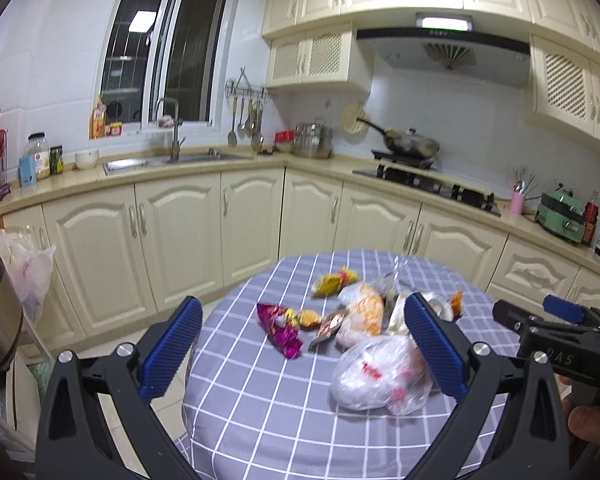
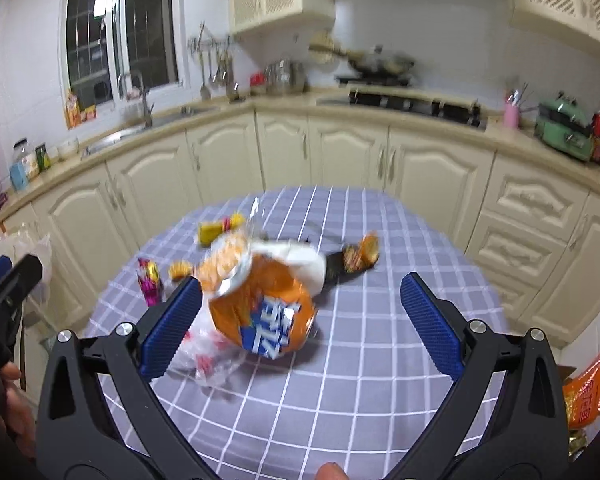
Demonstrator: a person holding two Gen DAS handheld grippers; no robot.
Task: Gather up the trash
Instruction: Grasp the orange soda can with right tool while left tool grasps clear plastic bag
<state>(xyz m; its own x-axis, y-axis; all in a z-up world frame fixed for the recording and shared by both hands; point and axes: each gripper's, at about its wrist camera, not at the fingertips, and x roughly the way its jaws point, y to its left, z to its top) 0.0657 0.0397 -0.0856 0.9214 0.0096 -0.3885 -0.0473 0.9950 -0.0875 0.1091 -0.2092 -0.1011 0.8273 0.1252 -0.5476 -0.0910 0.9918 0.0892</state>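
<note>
Both grippers are hovering over the round tabletop with its grey checked cloth. The left gripper is standing with its jaws wide apart, gripping nothing, and the right gripper is gaping just as wide. The trash is lying in a loose heap mid-table: an orange snack bag leaning on a clear plastic bag, a magenta wrapper to the left, a yellow wrapper farther back. Motion blur is smearing the right wrist view.
</note>
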